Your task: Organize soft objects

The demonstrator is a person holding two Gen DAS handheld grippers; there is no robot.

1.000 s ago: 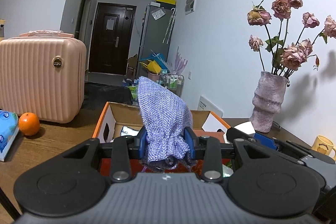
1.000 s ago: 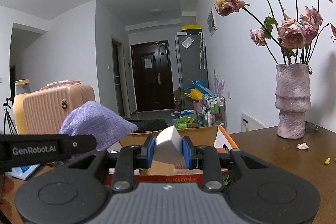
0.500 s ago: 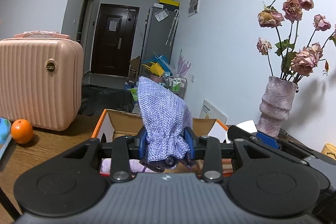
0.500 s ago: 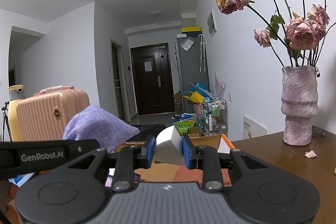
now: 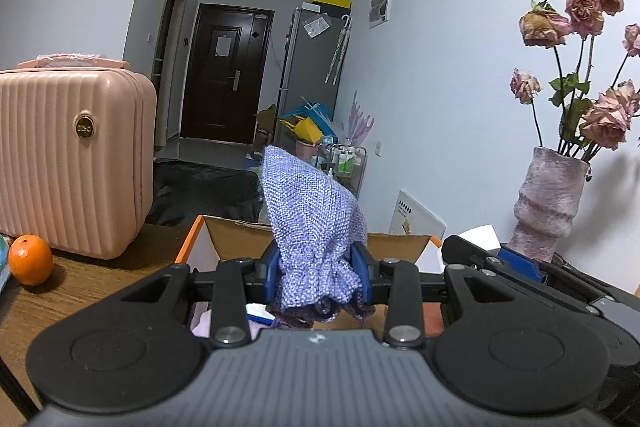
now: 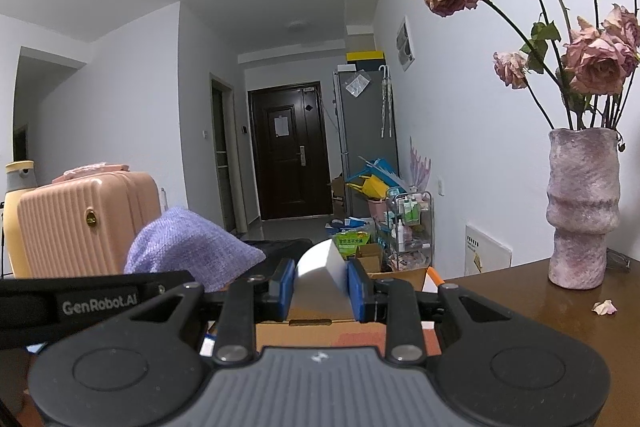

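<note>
Left gripper (image 5: 317, 273) had its fingers clamped on a purple knit pouch (image 5: 314, 219), held above the open cardboard box (image 5: 208, 227) on the worktop (image 5: 100, 279). Right gripper (image 6: 320, 287) fingers gripped a white foam block (image 6: 320, 267) over the same box.

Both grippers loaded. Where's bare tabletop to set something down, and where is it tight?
Free: the brown table between the cardboard box and the vase, bar one fallen petal. Also the strip between the box and the orange, in front of the pink suitcase. Crowded: the box interior, and between the two grippers.
</note>
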